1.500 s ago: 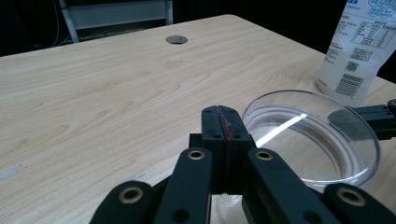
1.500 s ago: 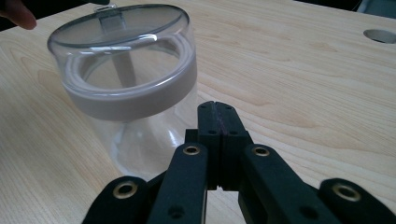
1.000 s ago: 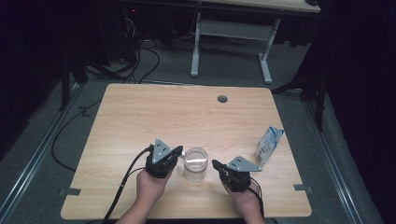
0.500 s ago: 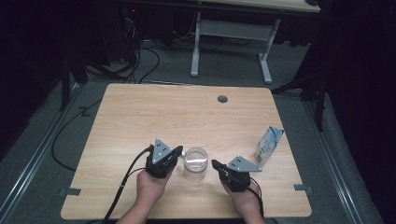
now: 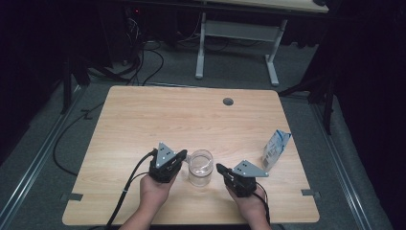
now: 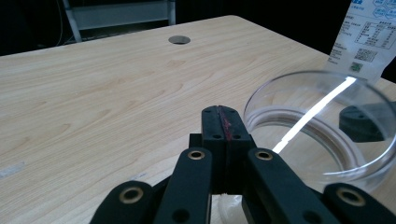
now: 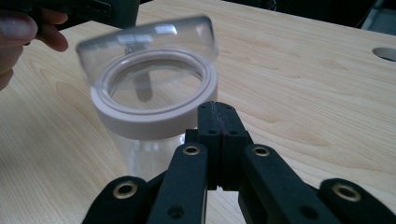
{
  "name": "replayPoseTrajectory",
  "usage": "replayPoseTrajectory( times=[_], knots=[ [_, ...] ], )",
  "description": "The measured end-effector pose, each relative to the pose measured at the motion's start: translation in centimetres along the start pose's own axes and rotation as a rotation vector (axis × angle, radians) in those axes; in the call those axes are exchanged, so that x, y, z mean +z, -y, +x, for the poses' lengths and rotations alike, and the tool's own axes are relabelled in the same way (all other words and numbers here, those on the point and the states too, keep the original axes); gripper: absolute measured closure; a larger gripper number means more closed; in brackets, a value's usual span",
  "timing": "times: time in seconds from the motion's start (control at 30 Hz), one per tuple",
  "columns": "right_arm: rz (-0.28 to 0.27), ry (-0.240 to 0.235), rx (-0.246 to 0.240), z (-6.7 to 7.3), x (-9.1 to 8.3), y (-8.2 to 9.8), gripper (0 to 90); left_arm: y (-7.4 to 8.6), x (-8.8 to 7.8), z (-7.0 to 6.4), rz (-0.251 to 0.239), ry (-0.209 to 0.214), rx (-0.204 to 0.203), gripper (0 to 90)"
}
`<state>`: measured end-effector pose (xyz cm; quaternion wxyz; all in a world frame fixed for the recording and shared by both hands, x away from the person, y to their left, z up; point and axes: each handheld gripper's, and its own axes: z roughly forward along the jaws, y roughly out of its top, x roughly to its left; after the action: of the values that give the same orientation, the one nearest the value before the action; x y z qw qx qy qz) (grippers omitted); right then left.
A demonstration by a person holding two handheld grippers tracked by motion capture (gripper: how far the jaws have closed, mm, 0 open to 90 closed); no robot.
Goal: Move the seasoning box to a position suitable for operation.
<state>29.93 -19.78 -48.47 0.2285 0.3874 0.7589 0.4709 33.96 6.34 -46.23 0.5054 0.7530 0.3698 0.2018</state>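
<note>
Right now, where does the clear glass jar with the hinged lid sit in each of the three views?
High view: clear glass jar at lower centre, between left gripper and right gripper.
Left gripper view: right side, beside the shut jaws.
Right gripper view: upper left, lid raised.
Shared landmark: round grey hole in the wooden table.

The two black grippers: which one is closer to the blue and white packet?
The right gripper. It sits between the clear glass jar and the blue and white packet; the left gripper is beyond the jar.

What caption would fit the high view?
Two shut hand-held grippers, left and right, flank a clear jar on a wooden table.
</note>
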Motion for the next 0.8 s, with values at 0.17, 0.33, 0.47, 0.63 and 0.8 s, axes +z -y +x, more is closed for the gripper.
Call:
replayPoseTrajectory(
  times=[0.17,0.33,0.47,0.63,0.8],
  knots=[
    [-0.008,-0.005,-0.007,0.4,0.0,-0.2,89.9,0.0,0.0,0.0,0.001,0.001,0.001,90.0],
    [-0.018,-0.008,-0.013,0.5,-0.2,-0.3,89.9,0.0,0.0,0.1,0.003,0.001,0.004,90.0],
    [-0.024,-0.011,-0.014,0.7,-0.2,-0.5,89.9,0.1,0.0,0.1,0.006,-0.005,0.006,90.0],
    [-0.037,-0.012,-0.019,0.9,-0.4,-0.6,89.9,0.1,0.0,0.2,0.005,-0.004,0.003,90.0],
    [-0.049,-0.026,-0.029,1.4,-0.4,-1.0,89.9,0.1,0.0,0.2,0.0,0.0,-0.001,90.0]
  ],
)
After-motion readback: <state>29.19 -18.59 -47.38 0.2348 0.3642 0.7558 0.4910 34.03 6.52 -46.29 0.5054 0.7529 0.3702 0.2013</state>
